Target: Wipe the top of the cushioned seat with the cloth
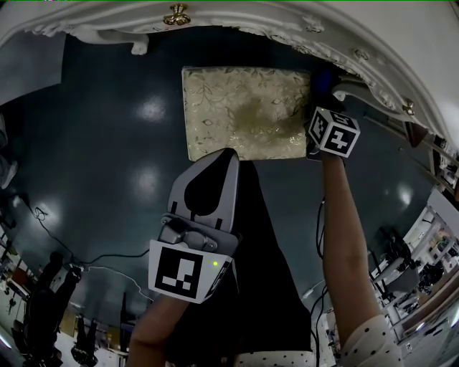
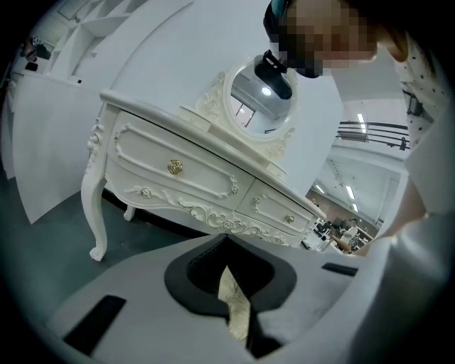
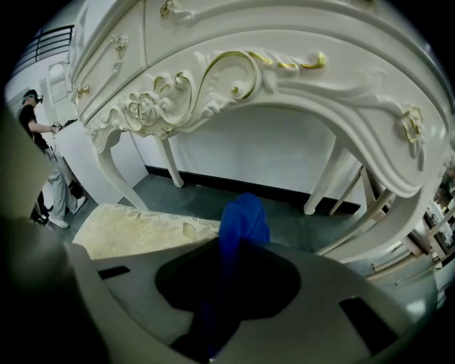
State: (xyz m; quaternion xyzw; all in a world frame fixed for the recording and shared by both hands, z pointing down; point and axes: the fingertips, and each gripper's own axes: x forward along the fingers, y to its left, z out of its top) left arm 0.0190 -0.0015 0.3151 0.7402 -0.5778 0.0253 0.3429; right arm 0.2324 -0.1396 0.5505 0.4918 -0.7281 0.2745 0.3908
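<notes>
The cushioned seat has a cream leaf-pattern top with a darker patch near its middle, and stands on the dark floor before the dressing table. My right gripper hovers at the seat's right edge, shut on a blue cloth. In the right gripper view the cloth sticks out past the jaws of my right gripper, with the seat to the left. My left gripper is at the seat's near edge, shut and holding nothing. Through the slit of my left gripper a strip of seat fabric shows.
A white carved dressing table with gold handles arches over the far side of the seat; its legs stand behind the cloth. Cables lie on the floor at left. A person stands far left.
</notes>
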